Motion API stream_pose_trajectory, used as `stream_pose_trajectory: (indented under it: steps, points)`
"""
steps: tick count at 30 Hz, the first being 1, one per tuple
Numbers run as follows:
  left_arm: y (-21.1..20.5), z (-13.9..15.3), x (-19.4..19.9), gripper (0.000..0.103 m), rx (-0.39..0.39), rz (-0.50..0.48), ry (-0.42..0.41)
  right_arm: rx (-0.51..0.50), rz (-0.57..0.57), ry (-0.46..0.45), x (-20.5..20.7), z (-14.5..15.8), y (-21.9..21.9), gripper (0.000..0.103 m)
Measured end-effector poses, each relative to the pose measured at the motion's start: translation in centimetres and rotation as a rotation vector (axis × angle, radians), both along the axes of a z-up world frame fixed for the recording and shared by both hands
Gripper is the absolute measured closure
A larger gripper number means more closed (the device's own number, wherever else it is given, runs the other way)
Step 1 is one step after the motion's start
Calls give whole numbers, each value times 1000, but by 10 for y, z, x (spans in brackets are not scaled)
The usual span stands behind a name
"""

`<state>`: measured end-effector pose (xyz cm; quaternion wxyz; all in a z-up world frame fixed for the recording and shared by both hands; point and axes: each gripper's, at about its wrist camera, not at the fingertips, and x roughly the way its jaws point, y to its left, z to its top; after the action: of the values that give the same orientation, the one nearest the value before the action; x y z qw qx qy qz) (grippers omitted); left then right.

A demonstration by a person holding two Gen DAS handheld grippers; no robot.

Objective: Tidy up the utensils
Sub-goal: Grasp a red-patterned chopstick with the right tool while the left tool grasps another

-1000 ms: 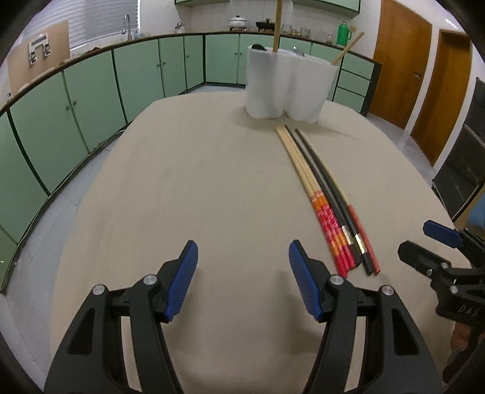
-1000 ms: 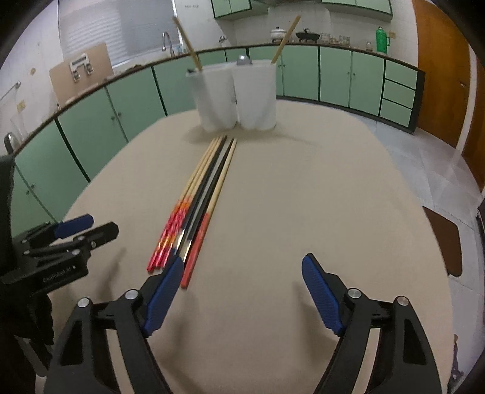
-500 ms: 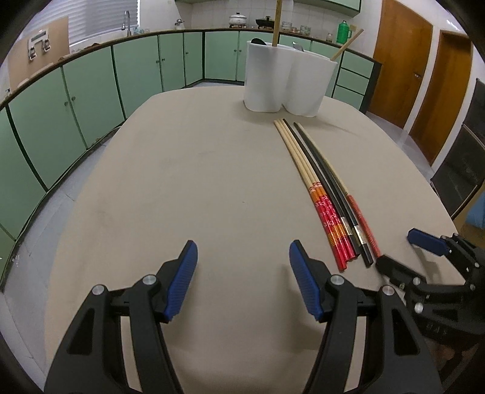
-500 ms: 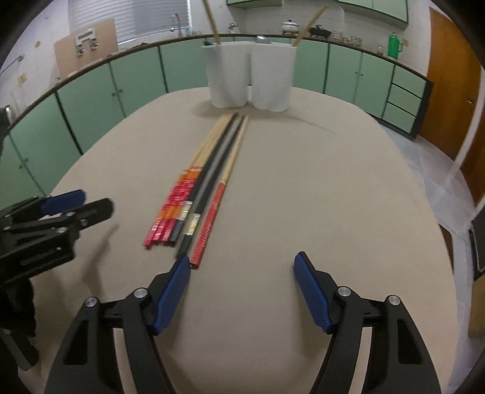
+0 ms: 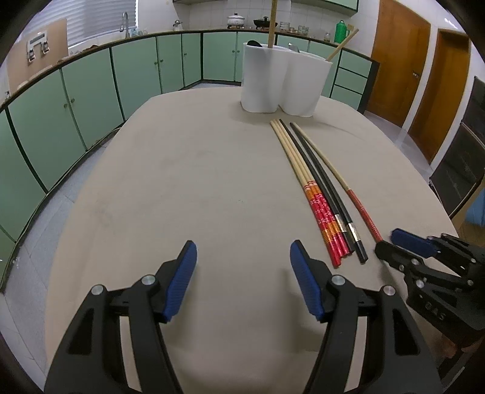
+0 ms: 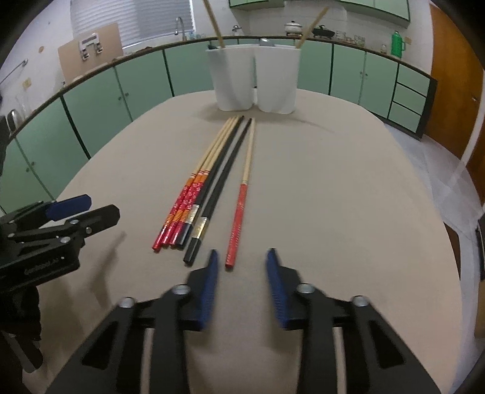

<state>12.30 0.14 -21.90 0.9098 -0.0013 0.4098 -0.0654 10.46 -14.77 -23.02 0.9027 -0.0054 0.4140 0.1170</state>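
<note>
And here we are with most of the job ahead. The white holder [image 6: 254,77] stands at the far end of the tabletop [image 6: 333,181], and it has only a couple of wooden sticks [image 6: 213,22] poking out of its compartments, so a little sorting looks done, no more. In front of the holder lies the row of chopsticks [image 6: 209,188], six of them by my count, tips pointing toward it. Three red-patterned ones and two black ones lie tight together. The sixth, a red-handled chopstick [image 6: 241,209], lies just beside the bundle on its right.

That loner looks like the next pick. The right gripper [image 6: 241,260] sits at its near end, and its fingers have just been closing; they stand narrow now, blurred, with the red end right at the mouth of the gap but not yet pinched, as far as I can tell. The left gripper [image 5: 242,254] hovers left of the bundle, fingers wide, holding nothing. So: six sticks to house, none in hand.
</note>
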Motion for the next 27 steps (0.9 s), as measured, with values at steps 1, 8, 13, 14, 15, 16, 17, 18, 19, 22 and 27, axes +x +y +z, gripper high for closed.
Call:
stream_pose_trajectory:
  steps: [1,8,13,14,15,16,17,18,19,22,27]
  points:
    - [-1,0,0,40,-3,-4,0,0,4,1,0,0,0,92]
    - [-19,0,-3,40,-40,-59,13,28,-6,-5,-3,2,-7,97]
    - [-37,-6,-4,40,-38,-99,24,29,-36,-11,-4,4,-21,97]
    - [-40,-8,-3,40,-32,-102,29,30,-38,-11,-3,3,-22,97]
    - [-43,-11,-2,40,-25,-102,34,34,-40,-11,-3,3,-24,97]
    - [-45,-14,-1,40,-19,-100,41,36,-43,-10,-3,3,-26,97]
    - [-46,-16,1,40,-15,-97,48,37,-44,-10,-3,3,-26,97]
    - [-47,-18,1,40,-5,-95,50,40,-46,-8,-3,2,-27,97]
    - [-48,-18,2,40,12,-93,47,42,-48,-6,-3,2,-27,97]
    - [-48,-18,3,40,33,-79,47,47,-50,-1,-2,1,-28,97]
    - [-27,-15,2,43,27,-3,46,56,-49,4,-1,0,-27,97]
